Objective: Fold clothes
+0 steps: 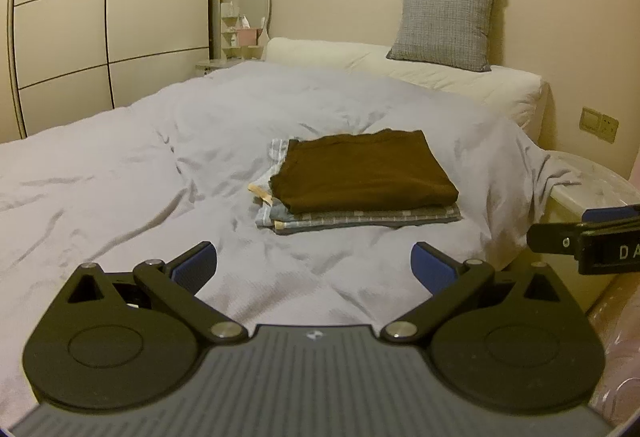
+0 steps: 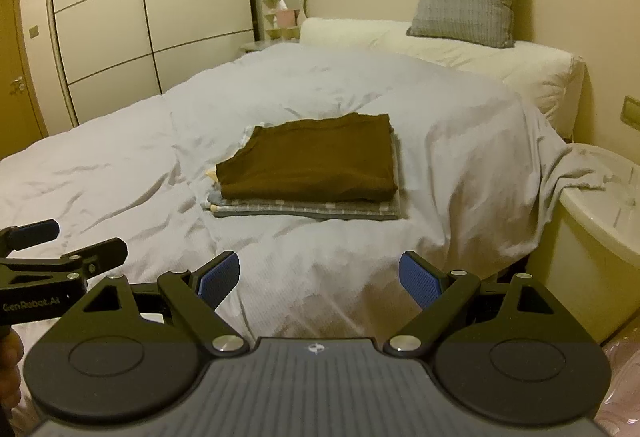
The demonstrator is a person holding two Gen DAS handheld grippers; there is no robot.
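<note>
A folded brown garment (image 1: 364,173) (image 2: 312,161) lies on top of a neat stack of folded grey checked clothes (image 1: 360,217) (image 2: 308,209) in the middle of the bed. My left gripper (image 1: 314,265) is open and empty, held back from the stack near the bed's foot. My right gripper (image 2: 320,277) is also open with nothing between its blue pads (image 2: 420,279). The right gripper's tip (image 1: 584,233) shows at the right edge of the left wrist view; the left gripper's side (image 2: 52,249) shows at the left of the right wrist view.
The bed (image 1: 120,177) has a rumpled pale cover. A grey cushion (image 1: 444,25) leans on white pillows (image 1: 400,69) at the wall. A round white bedside table (image 2: 600,213) stands right of the bed. Wardrobe doors (image 1: 100,17) and a mirror (image 1: 254,1) are behind.
</note>
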